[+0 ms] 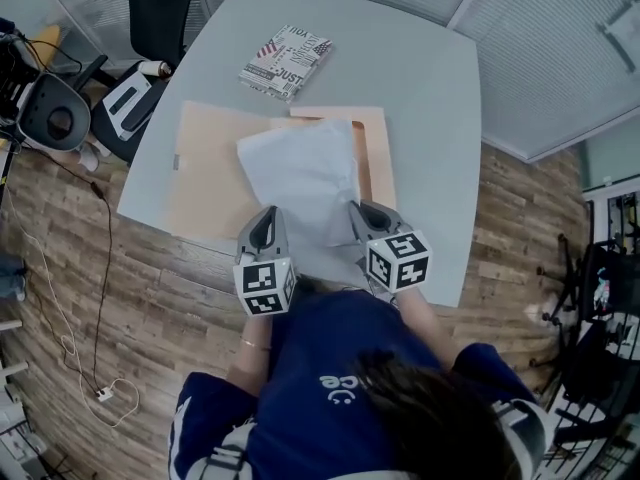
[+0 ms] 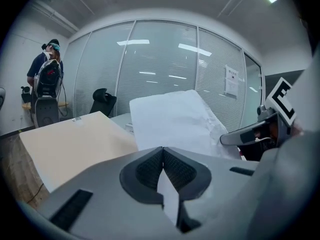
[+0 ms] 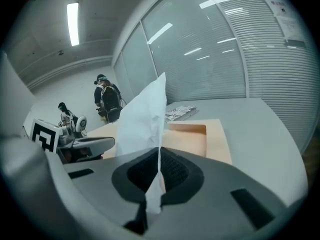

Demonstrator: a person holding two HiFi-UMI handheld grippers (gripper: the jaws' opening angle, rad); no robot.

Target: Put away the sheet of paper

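Note:
A white sheet of paper [image 1: 300,173] hangs a little above a tan envelope [image 1: 215,168] on the grey table [image 1: 420,88]. My left gripper [image 1: 266,218] is shut on the sheet's near left corner. My right gripper [image 1: 358,213] is shut on its near right corner. In the left gripper view the sheet [image 2: 172,121] rises out of the closed jaws and curves away. The right gripper view shows the sheet [image 3: 142,121] edge-on, pinched between the pads. The envelope's open mouth [image 3: 187,136] lies just beyond it.
A printed booklet [image 1: 286,61] lies at the far side of the table. An office chair [image 1: 155,8] and a robot base with cables [image 1: 50,108] stand on the wooden floor to the left. Two people [image 3: 107,99] stand by the glass wall.

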